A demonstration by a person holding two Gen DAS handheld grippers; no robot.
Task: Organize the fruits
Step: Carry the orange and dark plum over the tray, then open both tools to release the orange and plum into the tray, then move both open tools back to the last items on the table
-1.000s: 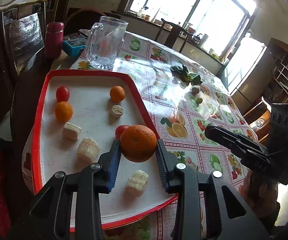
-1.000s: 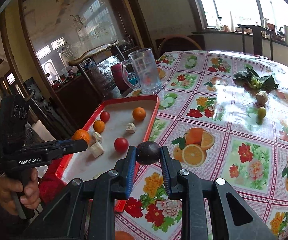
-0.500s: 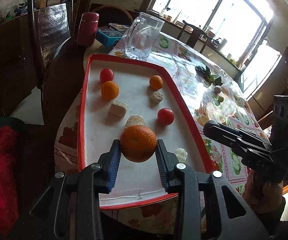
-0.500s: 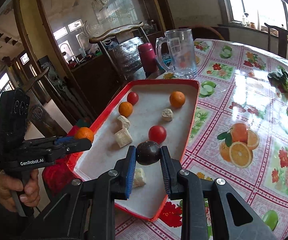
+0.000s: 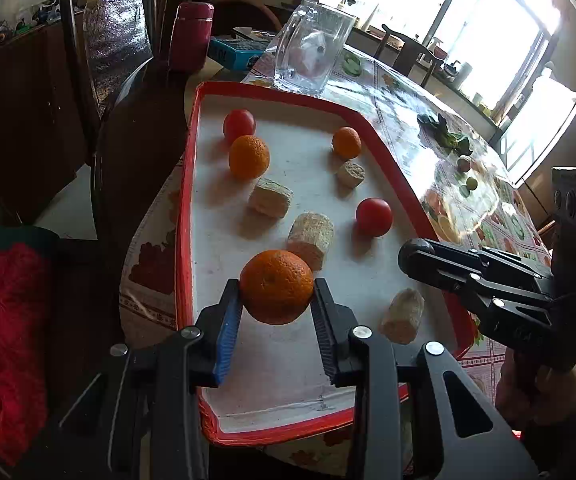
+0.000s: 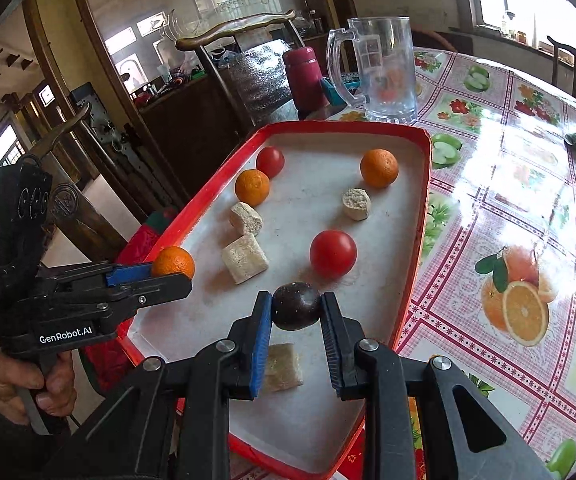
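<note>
At the left, the left gripper (image 5: 276, 304) is clamped on a large orange (image 5: 276, 286), holding it above the near end of the red-rimmed tray (image 5: 185, 184). On the tray's white floor lie two smaller oranges (image 5: 249, 157), two red tomatoes (image 5: 374, 216) and several pale cut chunks (image 5: 311, 234), all apart from each other. To the right, the right gripper (image 6: 296, 320) is clamped on a dark round fruit (image 6: 296, 306) over the tray's near right part. A glass mug (image 6: 384, 68) stands on the tablecloth (image 6: 508, 184) just beyond the tray.
</note>
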